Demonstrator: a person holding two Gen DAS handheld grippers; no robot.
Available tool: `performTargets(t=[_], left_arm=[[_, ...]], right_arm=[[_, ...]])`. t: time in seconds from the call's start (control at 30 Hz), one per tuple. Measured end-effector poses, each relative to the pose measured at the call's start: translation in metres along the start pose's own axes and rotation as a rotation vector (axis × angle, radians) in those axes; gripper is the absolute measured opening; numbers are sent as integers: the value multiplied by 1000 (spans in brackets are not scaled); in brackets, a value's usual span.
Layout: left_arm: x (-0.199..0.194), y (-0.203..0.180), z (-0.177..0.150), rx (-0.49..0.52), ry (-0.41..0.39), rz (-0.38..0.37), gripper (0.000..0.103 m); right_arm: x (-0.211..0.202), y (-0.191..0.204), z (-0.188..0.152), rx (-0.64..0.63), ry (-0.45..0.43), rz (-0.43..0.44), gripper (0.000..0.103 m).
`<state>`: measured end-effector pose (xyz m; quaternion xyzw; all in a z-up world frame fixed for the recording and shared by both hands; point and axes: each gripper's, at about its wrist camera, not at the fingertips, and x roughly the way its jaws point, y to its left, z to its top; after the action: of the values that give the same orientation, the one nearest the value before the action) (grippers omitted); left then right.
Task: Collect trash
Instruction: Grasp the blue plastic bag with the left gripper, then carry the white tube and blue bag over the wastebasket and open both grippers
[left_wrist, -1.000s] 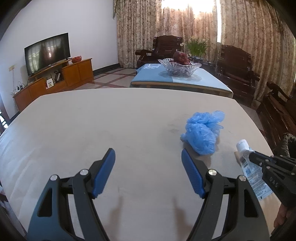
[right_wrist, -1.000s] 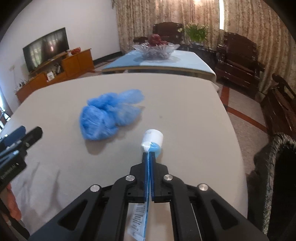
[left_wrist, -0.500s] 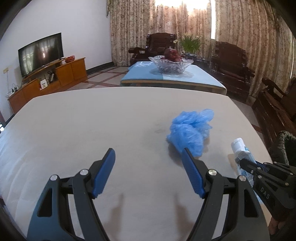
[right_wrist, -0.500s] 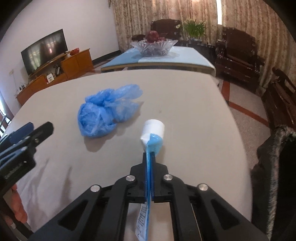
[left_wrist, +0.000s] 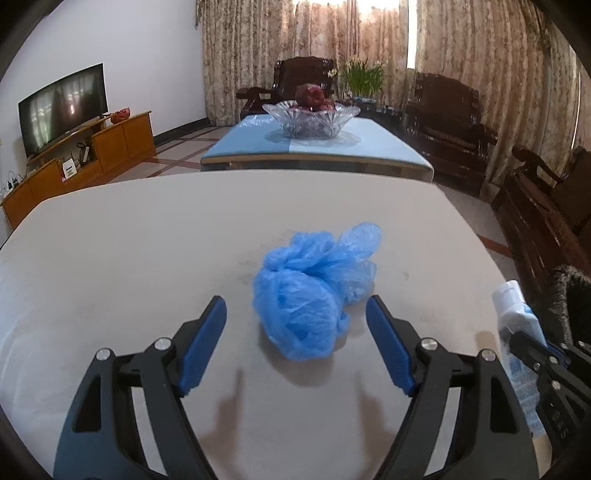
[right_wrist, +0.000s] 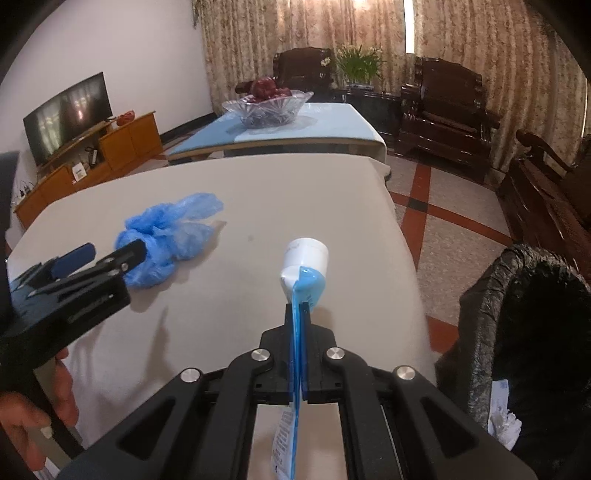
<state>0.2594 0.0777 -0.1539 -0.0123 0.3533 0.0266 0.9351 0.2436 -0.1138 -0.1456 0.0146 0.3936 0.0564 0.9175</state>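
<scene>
A crumpled blue plastic bag (left_wrist: 310, 291) lies on the beige table (left_wrist: 129, 266). My left gripper (left_wrist: 295, 321) is open, its blue fingers on either side of the bag's near end, apart from it. My right gripper (right_wrist: 299, 314) is shut on a flattened blue and white tube (right_wrist: 304, 267) with a white cap, held above the table's right part. The tube also shows at the right edge of the left wrist view (left_wrist: 517, 332). The bag (right_wrist: 166, 236) and the left gripper (right_wrist: 110, 258) show at the left of the right wrist view.
A bin lined with a black bag (right_wrist: 517, 332) stands on the floor right of the table, with crumpled paper inside. Behind the table is a second table with a blue cloth (left_wrist: 317, 144) and a glass fruit bowl (left_wrist: 312, 118). Dark wooden chairs (right_wrist: 443, 110) line the right.
My left gripper has moved right and forward, so the blue bag now sits between its open fingers. My right gripper has lifted the tube and swung right toward the bin.
</scene>
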Motion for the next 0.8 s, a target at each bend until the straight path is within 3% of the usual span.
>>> performTargets(t=[0.03,0.1,0.2,0.37,0.8], left_arm=[[5,-2,0,1,12,-3,64],[11,-4,-1,3,36,-13,32],[14,-3,-2,-11,45,-13,14],[-9,-5,-2,5,4,14,7],[-73,-19,-11,33,-45,10,5]], right_arm=[[0,0,0,-2,1,-3,3],[0,-1,-1,-13,0,-11,3],[-4,-2,-2,-16,-3,-16,3],[-11,-8,-4,4,-5,-14,3],[-52,-19,-11,15,-49,-15,3]])
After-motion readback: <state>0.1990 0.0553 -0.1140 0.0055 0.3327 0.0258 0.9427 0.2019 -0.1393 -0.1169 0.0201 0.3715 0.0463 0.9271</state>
